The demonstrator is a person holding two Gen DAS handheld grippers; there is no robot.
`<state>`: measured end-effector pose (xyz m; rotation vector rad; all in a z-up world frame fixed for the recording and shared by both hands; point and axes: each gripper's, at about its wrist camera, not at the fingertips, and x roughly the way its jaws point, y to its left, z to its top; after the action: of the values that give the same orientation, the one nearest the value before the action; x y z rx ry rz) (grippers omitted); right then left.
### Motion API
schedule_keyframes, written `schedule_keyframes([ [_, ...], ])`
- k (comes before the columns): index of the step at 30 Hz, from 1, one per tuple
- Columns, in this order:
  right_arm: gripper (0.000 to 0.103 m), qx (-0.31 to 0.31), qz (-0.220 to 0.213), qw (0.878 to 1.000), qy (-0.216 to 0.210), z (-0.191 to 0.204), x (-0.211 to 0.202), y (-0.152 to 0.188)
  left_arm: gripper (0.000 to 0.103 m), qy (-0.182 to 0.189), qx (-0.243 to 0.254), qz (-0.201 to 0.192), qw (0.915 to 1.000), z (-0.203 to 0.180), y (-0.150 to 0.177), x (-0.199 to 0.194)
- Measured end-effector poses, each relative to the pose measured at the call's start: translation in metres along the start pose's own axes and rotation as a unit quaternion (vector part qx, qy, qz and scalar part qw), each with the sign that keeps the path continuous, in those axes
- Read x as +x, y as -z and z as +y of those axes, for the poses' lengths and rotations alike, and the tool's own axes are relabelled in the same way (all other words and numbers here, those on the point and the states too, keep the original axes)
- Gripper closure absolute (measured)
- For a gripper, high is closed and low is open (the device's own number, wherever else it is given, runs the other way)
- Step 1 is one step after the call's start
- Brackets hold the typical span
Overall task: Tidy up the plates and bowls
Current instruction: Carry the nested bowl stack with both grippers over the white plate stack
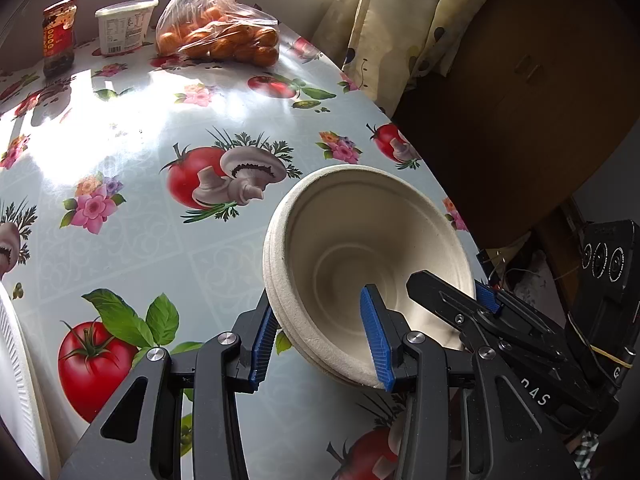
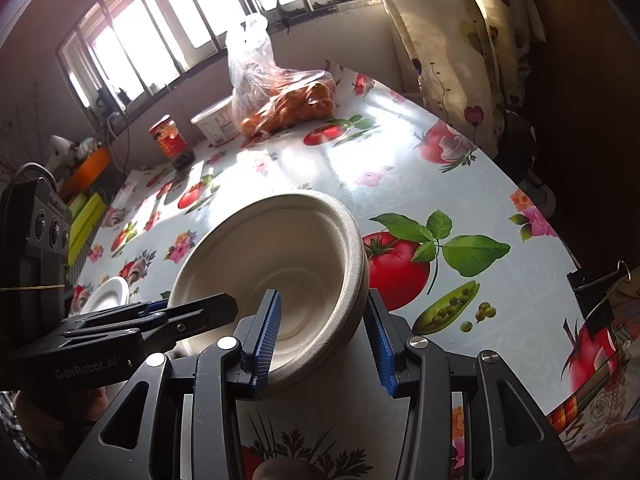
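Straddling rim of beige paper bowl [image 1: 360, 256], left gripper [image 1: 320, 340]: one blue pad inside bowl, other outside wall, jaws wide, not seen pinching. Same w/ right gripper [image 2: 324, 332] on opposite rim: pads either side of wall, gap visible. Bowl tilted, held between both above tablecloth [image 1: 140, 216] w/ tomato print. White plate [image 2: 108, 292] farther left on table.

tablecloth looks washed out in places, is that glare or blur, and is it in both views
Glare, not blur: in the left wrist view sunlight whitens the tablecloth beyond the bowl; in the right wrist view the bright window blows out and streaks it, while printed tomatoes stay sharp.
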<state>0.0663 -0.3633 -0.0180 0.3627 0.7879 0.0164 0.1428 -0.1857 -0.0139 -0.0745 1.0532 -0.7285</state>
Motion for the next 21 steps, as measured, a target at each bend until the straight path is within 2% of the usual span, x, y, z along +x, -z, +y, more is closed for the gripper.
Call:
schedule_keyframes([
  [15, 0.061, -0.001, -0.003, 1.0, 0.008, 0.0024, -0.0001, 0.0022, 0.06, -0.016, 0.005, -0.004, 0.9998, -0.0059, 0.0018, -0.0018],
  [21, 0.065, -0.003, -0.004, 1.0, 0.013, 0.0043, 0.0005, 0.0028, 0.06, -0.021, 0.002, -0.01, 0.9997, -0.0048, 0.0023, -0.0043],
])
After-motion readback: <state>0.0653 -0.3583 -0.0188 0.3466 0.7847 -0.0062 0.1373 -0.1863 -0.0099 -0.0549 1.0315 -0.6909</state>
